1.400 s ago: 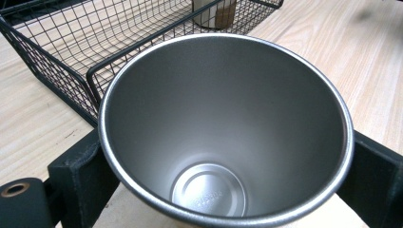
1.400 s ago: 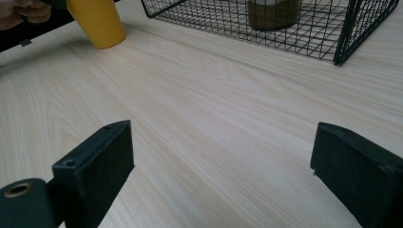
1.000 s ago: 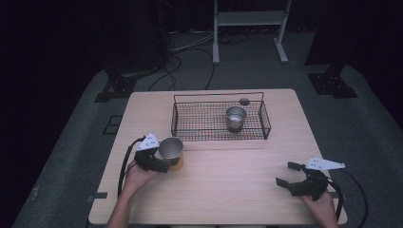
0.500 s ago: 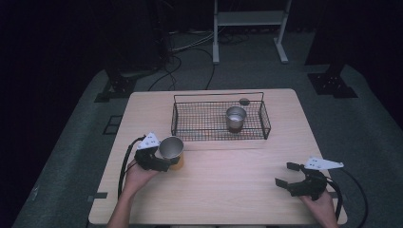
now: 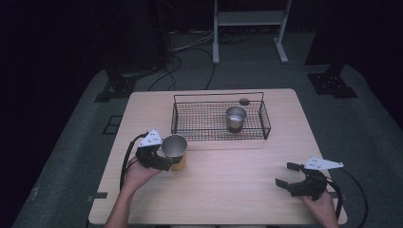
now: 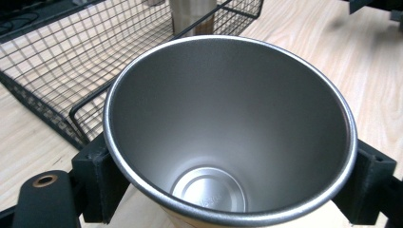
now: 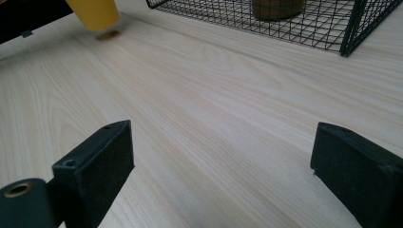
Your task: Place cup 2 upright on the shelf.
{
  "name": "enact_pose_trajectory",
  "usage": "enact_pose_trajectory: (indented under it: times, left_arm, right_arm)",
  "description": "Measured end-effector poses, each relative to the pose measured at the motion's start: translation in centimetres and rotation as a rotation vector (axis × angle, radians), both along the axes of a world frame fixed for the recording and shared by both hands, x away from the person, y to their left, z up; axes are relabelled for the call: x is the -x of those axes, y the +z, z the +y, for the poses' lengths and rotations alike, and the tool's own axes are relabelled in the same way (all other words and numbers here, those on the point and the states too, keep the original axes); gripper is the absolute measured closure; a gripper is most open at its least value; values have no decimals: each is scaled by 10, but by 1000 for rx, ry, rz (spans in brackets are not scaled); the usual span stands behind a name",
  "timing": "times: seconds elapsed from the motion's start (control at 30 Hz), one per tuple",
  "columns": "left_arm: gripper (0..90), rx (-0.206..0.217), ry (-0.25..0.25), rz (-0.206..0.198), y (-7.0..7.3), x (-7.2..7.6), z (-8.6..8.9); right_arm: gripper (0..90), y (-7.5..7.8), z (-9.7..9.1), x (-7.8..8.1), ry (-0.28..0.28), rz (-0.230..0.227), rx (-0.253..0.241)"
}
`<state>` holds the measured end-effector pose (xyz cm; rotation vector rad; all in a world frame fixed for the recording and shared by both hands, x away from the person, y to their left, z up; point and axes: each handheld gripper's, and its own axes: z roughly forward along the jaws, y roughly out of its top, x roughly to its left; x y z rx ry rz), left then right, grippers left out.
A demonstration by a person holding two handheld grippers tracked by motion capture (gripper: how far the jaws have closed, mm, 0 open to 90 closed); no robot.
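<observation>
- Two grippers were in my hands: my right gripper (image 5: pixel 293 177) rested low near the table's (image 5: pixel 237 190) front right corner, jaws spread wide with nothing but bare wood between them.
- My left gripper (image 5: pixel 164 159) clamped a steel cup (image 5: pixel 174 146) with a yellow lower half, both jaws pressed against its sides, held slightly tilted just above the table.
- Beyond it sat the wire basket (image 5: pixel 218 135).
- Inside, toward its right end, stood a second cup (image 5: pixel 235 117).

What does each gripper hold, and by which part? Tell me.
The left gripper holds the steel cup by its outer wall just below the rim, one jaw on each side. The right gripper holds nothing, its jaws open above the table.
</observation>
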<state>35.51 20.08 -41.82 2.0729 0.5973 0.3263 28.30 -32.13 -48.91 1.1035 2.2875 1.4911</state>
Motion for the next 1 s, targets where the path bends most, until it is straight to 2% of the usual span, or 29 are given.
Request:
enact_pose_trajectory:
  times: [0.1, 0.37, 1.0]
  left_arm:
    - [137, 15, -10, 1, 4, -1, -2]
    - [137, 4, -41, -9, 18, -5, -12]
    - [137, -33, -89, -38, 65, -30, -36]
  right_arm:
    - [61, 0, 0, 0, 1, -1, 1]
    - [61, -1, 1, 0, 3, 2, 3]
    - [61, 3, 5, -1, 12, -14, -6]
